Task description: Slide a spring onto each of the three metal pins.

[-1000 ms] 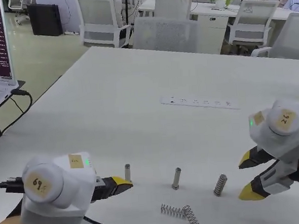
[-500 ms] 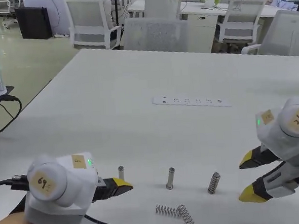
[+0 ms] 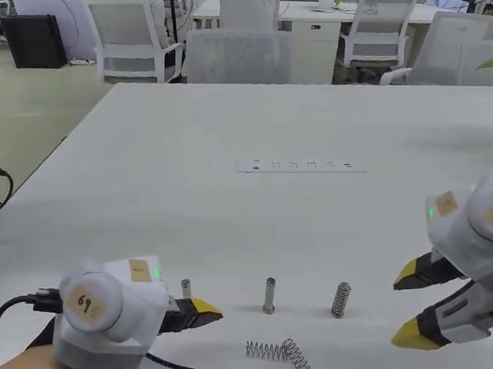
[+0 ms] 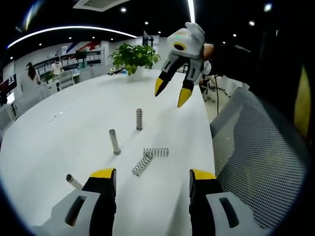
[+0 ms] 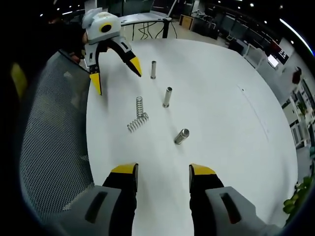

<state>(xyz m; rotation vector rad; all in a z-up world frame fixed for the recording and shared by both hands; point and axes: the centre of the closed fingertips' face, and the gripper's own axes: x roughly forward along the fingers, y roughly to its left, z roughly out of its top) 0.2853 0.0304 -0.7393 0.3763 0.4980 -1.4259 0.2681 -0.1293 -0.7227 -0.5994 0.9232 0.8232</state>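
Spring (image 3: 341, 299) upright beside bare pin (image 3: 269, 295)

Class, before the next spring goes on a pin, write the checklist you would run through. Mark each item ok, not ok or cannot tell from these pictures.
1. The left hand-held gripper is open and empty: ok.
2. The right hand-held gripper is open and empty: ok.
3. The left pin and middle pin stand upright and bare, ready for springs: ok.
4. The right pin already carries its spring: ok.
5. The two loose springs lie in front of the pins, between the grippers: ok.
6. The loose springs are free of each other: cannot tell, as their ends meet.
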